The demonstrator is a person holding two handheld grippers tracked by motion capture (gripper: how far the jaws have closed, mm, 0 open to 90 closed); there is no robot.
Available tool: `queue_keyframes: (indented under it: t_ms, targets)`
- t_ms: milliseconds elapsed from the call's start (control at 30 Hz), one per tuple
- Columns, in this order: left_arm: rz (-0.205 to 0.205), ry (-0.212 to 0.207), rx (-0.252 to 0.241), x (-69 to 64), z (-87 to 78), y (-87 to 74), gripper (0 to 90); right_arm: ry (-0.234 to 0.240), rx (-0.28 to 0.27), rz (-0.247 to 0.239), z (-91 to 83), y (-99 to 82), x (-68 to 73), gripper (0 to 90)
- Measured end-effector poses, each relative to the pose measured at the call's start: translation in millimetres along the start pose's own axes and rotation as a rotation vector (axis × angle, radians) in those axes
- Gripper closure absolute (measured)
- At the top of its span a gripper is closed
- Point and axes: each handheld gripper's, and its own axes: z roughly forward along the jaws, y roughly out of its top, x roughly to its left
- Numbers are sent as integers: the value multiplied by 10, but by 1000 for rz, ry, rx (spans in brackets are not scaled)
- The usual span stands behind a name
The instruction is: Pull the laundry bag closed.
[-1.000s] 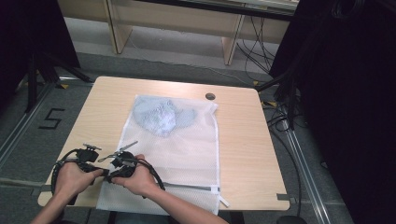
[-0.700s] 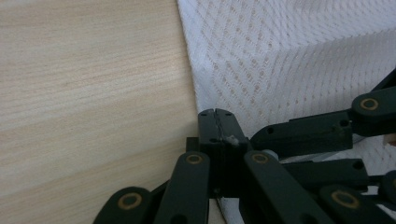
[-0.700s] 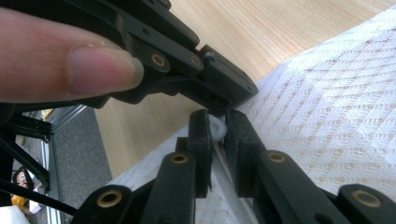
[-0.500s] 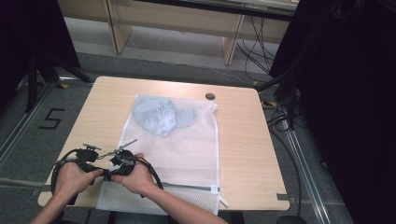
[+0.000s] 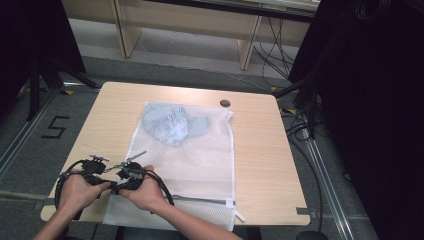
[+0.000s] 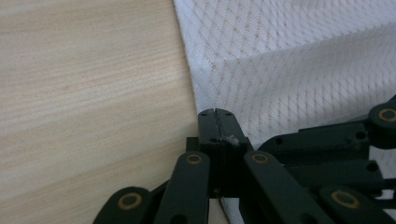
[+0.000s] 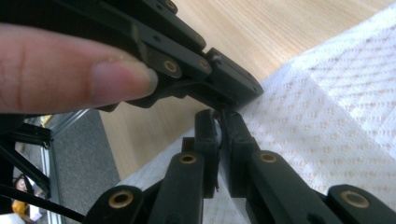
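1. White mesh laundry bag (image 5: 192, 165) lies flat on the pale wooden table (image 5: 260, 165), its long side running from the near edge toward the far one.
2. Inside the bag, bunched in the far end, sits a light blue garment (image 5: 172, 125); it shows through the mesh. The near half of the bag lies flat, nothing seen through it.
3. A zipper line (image 5: 205, 201) runs across the near end of the bag; a short white tab sticks out at the near right corner.
4. Left gripper (image 5: 111, 167) and right gripper (image 5: 116, 184) meet at the bag's near left edge, each held in a hand (image 5: 76, 192), tips almost touching.
5. Left gripper view: the jaws stand together, pinched on the bag's hem (image 6: 198, 100) right where mesh meets bare wood.
6. Right gripper view: the right gripper (image 7: 218, 122) has just been closing its jaws; they now stand near together with the edge of the bag running between them, just under the left gripper's tip (image 7: 233, 84). A fingertip (image 7: 70, 79) rests on the left gripper's linkage.
7. A small dark round disc (image 5: 225, 103) sits in the tabletop near the far edge, apart from the bag.
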Motion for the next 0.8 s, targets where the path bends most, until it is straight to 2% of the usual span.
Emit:
queue_keyframes:
  t_ms: [67,100,133,233,267,333,367,500,533,567,600,667,700,733,800]
  targets:
    - [9,11,-4,-38,3,-9,900,0,-5,9,-13,-27,-10,867]
    - [29,19,21,-45,-15,-3,900,-4,-12,11,-17,-39,-18,867]
    - [38,20,-8,-53,4,-16,900,-3,-13,25,-25,-51,-16,868]
    - [61,31,3,-71,-4,-14,900,-3,-19,32,-32,-72,-19,868]
    - [129,53,8,-65,-9,-3,900,-11,-16,46,-44,-86,-6,868]
    - [128,50,14,-75,-8,0,900,-9,-30,43,-49,-97,-15,869]
    - [135,54,-2,-81,-3,-9,900,-14,-33,56,-56,-100,-16,869]
    - [137,52,-4,-84,-1,-13,900,-21,-30,79,-72,-118,-31,870]
    - [143,55,21,-84,-15,-4,900,-18,-33,73,-76,-121,-31,870]
    - [156,59,25,-81,-19,-3,900,-25,-32,71,-78,-123,-31,870]
    - [157,59,24,-84,-18,-5,900,-26,-36,54,-79,-126,-30,870]
    - [149,60,13,-95,-9,-7,900,-38,-31,67,-85,-125,-17,871]
    - [172,53,23,-82,-14,-1,900,-37,-28,65,-88,-124,-21,871]
    - [167,47,20,-82,-9,-3,900,-32,-34,63,-87,-119,-27,871]
    - [167,49,-2,-84,1,-14,900,-33,-33,59,-90,-114,-40,871]
